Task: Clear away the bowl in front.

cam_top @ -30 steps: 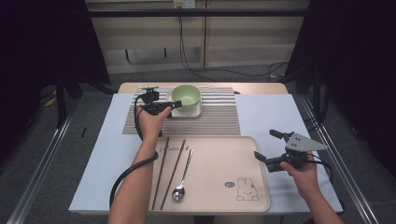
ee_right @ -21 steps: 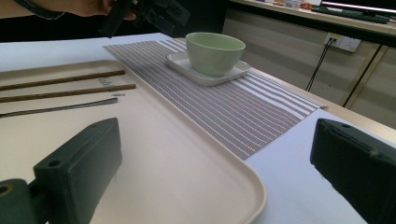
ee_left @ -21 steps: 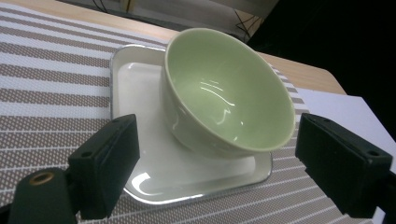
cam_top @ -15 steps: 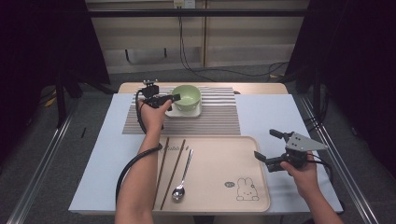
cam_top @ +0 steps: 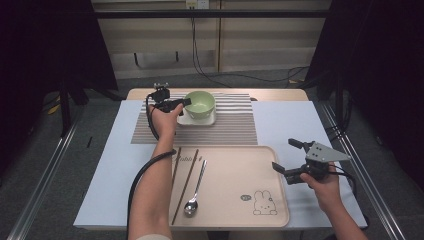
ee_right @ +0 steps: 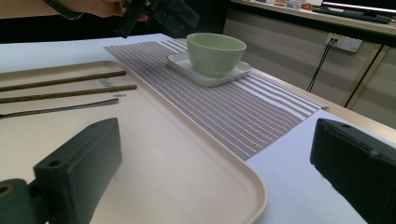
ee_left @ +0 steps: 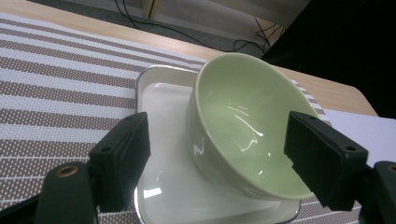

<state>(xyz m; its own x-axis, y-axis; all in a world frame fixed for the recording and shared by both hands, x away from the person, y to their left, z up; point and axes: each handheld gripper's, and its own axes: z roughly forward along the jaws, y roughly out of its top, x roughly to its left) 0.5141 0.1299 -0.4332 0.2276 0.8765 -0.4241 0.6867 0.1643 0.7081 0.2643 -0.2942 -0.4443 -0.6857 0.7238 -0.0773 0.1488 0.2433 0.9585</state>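
A pale green bowl [cam_top: 200, 103] stands upright on a white square plate [cam_top: 186, 120] at the back of a striped placemat [cam_top: 235, 127]. My left gripper [cam_top: 184, 103] is open at the bowl's left side. In the left gripper view, the left gripper [ee_left: 219, 129] has one jaw on each side of the bowl [ee_left: 243, 126], and I cannot tell if they touch it. My right gripper [cam_top: 286, 155] is open and holds nothing, hovering over the right edge of the beige tray [cam_top: 235, 175]. In the right gripper view the right gripper [ee_right: 217, 140] faces across the tray toward the bowl [ee_right: 216, 52].
Two brown chopsticks [cam_top: 186, 180] and a metal spoon [cam_top: 194, 192] lie on the tray's left part. A rabbit print [cam_top: 264, 202] marks its bare right part. The white table [cam_top: 295, 120] shows bare surface to the right of the placemat.
My left gripper has moved away from the person and up to the bowl's left side. The right gripper has stayed where it was.
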